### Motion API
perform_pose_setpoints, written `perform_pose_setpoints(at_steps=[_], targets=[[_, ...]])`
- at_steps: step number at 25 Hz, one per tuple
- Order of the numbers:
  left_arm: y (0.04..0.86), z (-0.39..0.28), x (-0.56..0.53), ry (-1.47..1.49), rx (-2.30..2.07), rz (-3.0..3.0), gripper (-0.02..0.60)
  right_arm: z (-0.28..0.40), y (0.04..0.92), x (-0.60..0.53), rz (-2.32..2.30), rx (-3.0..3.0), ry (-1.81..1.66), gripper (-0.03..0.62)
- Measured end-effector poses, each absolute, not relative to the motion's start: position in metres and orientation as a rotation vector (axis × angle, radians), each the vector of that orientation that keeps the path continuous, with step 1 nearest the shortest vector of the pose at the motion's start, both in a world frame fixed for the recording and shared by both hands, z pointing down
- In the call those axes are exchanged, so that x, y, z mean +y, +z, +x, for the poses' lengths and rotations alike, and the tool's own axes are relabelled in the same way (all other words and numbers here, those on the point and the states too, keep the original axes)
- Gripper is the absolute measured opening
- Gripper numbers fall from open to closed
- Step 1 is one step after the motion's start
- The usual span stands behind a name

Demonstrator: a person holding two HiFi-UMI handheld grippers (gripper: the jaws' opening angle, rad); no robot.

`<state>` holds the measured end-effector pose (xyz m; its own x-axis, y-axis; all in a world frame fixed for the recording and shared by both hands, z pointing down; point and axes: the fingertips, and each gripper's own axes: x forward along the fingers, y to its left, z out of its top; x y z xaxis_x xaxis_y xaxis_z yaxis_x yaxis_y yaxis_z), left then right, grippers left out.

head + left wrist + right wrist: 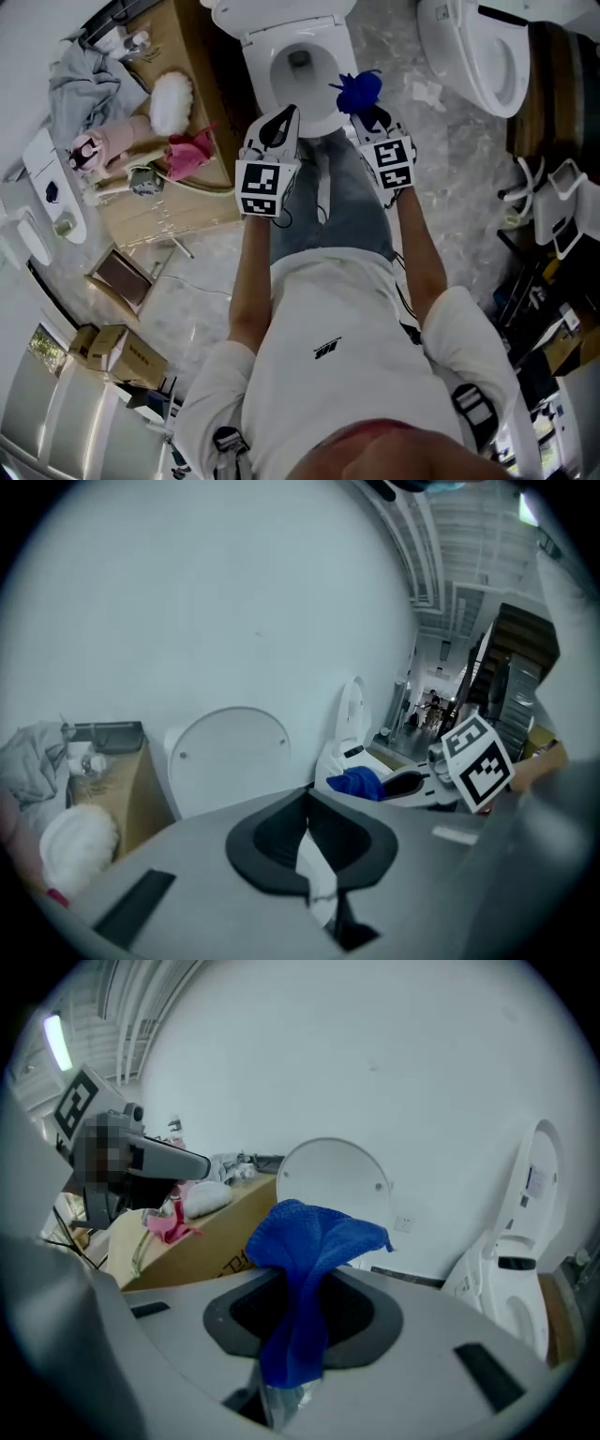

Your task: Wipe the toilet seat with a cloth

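A blue cloth (pixel 357 91) is being pinched by the right gripper (pixel 367 111) near the toilet seat (pixel 265 75); the left gripper (pixel 281 127) is being held pressed together.

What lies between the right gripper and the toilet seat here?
Only the blue cloth, clamped by the right gripper and bunched beside the toilet seat; the head view shows it.

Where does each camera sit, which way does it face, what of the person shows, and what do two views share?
Head view: on the head, steeply down at the toilet seat; forearms, legs show.
Left gripper view: on the left gripper, along shut jaws toward the lid; right gripper shows.
Right gripper view: on the right gripper, along jaws shut on the blue cloth, toward the lid; left gripper shows.
Both gripper views share the lid.
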<state>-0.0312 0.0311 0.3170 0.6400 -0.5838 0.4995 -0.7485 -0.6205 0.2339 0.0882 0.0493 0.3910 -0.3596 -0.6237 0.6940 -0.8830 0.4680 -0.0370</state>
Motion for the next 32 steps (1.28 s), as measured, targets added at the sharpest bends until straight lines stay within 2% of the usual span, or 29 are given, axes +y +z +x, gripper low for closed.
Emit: perform_pose_setpoints(at_steps=[13,22,32], targets=[[0.154,-0.077,0.042,0.378,-1.159,2.578,0.011,0.044,0.179,0.056,1.313,-2.283,0.281,0.092],[0.109,-0.085,0.065,0.346,-1.122,2.660,0.011,0.023,0.113,0.068,1.349,-2.341,0.180,0.092],[0.089,-0.099,0.057,0.304,-1.150,2.683,0.011,0.003,0.081,0.055,1.395,-2.386,0.085,0.092]])
